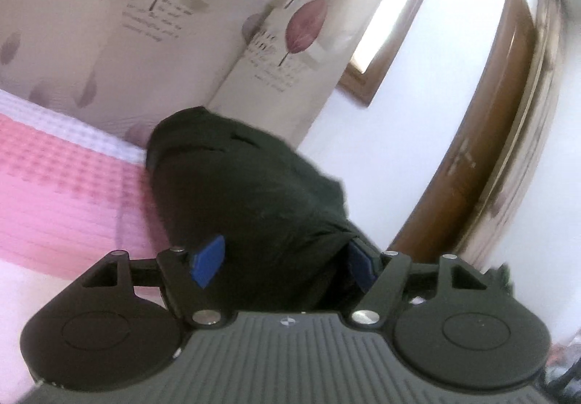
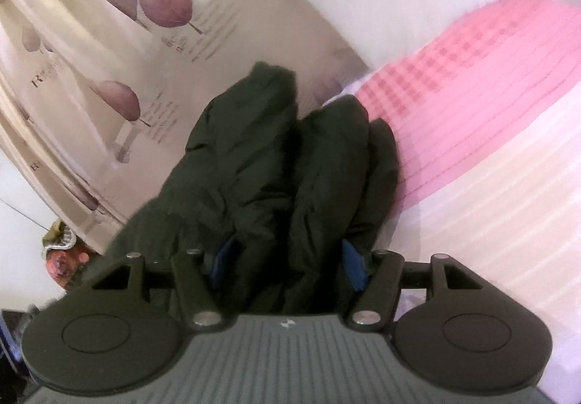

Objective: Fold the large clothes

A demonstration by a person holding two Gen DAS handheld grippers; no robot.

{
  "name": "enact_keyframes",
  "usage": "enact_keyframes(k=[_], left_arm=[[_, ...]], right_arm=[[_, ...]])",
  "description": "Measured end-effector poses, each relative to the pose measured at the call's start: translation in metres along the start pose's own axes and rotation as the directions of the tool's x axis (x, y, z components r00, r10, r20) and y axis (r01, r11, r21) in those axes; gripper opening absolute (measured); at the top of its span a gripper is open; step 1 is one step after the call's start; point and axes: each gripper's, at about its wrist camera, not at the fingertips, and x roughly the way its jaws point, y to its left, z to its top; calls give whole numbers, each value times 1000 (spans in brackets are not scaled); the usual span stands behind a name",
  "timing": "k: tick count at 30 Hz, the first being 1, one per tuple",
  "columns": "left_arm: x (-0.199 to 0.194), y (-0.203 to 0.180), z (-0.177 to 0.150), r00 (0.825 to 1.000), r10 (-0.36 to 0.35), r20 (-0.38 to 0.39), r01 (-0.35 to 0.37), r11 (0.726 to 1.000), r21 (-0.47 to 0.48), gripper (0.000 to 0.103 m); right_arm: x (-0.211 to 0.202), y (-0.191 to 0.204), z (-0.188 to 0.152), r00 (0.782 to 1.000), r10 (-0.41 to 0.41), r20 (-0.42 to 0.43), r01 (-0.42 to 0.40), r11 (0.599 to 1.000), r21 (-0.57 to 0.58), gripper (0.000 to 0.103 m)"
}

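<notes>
left gripper (image 1: 287,264): jaws clamp dark garment (image 1: 247,178)
right gripper (image 2: 288,264): jaws clamp same garment (image 2: 276,164)
garment: bunched, over pink bed (image 1: 54,193)

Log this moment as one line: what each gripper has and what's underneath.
left gripper: fingers around dark garment | right gripper: bunched dark garment between fingers | beneath: pink checked bedspread | backdrop: leaf-print curtain
</notes>
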Motion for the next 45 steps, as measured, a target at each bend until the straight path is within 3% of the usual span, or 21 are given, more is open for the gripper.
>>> enact_keyframes(k=[3, 5, 9, 12, 16, 20, 22, 24, 27, 30, 31, 33, 36, 39, 41, 43, 45], left_arm=[[-7, -3, -1, 1000, 18, -23, -18, 1000, 9, 70], [-21, 8, -5, 999, 39, -35, -41, 998, -44, 71], [-59, 27, 1, 993, 110, 45, -102, 982, -157, 74], [-59, 19, 21, 989, 95, 113, -82, 990, -116, 78], [-11, -7, 37, 994, 41, 96, -46, 998, 46, 77], [46, -13, 18, 1000, -14, -13, 15, 999, 46, 62], [67, -19, 0, 998, -29, -55, 35, 994, 102, 56], [80, -19, -16, 996, -36, -76, 45, 992, 119, 56], [98, -8, -31, 991, -27, -134, 37, 997, 69, 56], [107, -6, -37, 985, -36, -169, 57, 991, 119, 56], [111, -6, -38, 984, -35, -177, 60, 989, 136, 56], [113, 0, -39, 981, -47, -187, 73, 988, 135, 56], [120, 2, -39, 979, -53, -198, 85, 984, 154, 56], [127, 2, -37, 978, -55, -202, 86, 985, 151, 56], [128, 0, -37, 978, -49, -202, 81, 985, 154, 57], [122, 0, -38, 978, -46, -201, 79, 984, 159, 58], [118, 1, -39, 978, -48, -202, 82, 983, 164, 59]], right_arm=[[-3, 7, 5, 999, -24, -28, 22, 998, -51, 62], [-1, 11, 5, 998, -29, -51, 25, 996, -84, 61], [10, 16, -3, 994, -32, -102, 19, 992, -128, 61], [13, 14, -5, 994, -34, -104, 21, 992, -121, 61], [9, 2, -8, 994, -13, -110, 5, 997, -75, 63], [8, -2, -10, 994, -12, -110, 5, 998, -60, 66], [9, -2, -10, 994, -14, -113, 8, 998, -54, 69], [11, -5, -9, 993, -13, -119, 8, 999, -42, 70], [7, -4, -6, 992, -30, -119, 23, 998, -54, 70], [-11, 18, 2, 992, -117, -43, 108, 978, -177, 70], [-20, 32, 9, 989, -149, 20, 150, 960, -238, 70], [-31, 62, 24, 986, -118, 115, 150, 932, -329, 71], [-11, 113, 44, 995, -35, 96, 77, 878, -473, 70], [38, 169, 52, 999, -30, 40, 49, 749, -661, 70], [76, 198, 48, 998, -59, 17, 50, 619, -784, 68], [112, 212, 42, 990, -140, -18, 56, 504, -862, 64], [138, 206, 39, 970, -241, -25, 83, 427, -900, 50]])
